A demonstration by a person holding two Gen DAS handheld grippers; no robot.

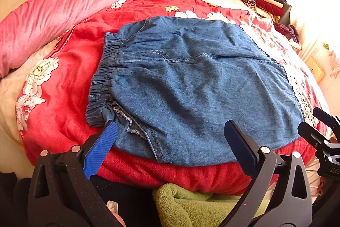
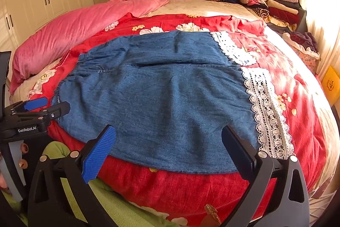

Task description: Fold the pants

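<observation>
The denim pants [image 1: 191,82] lie flat on the red flowered blanket [image 1: 70,52] of the bed, near its near edge, with the elastic waistband [image 1: 102,78] on the left and the white lace trim [image 2: 265,110] of the legs on the right. The left gripper [image 1: 170,142] hovers at the near edge of the pants with its fingers [image 1: 102,146] wide apart and holding nothing; the left finger is just beside the waistband corner. The right gripper [image 2: 167,146] hovers further right over the near hem, also with its fingers [image 2: 97,152] apart and empty. The left wrist view shows the gathered waistband and a frayed pocket opening [image 1: 129,122] clearly, while the right wrist view shows them only at a flat angle. The right wrist view shows the whole lace trim, which in the left view is only a thin bright band. Both views show the pink duvet [image 2: 85,27] at the far left and a pile of folded clothes [image 2: 267,1] at the far right. A green fleece cloth [image 1: 191,205] lies below the bed edge.
</observation>
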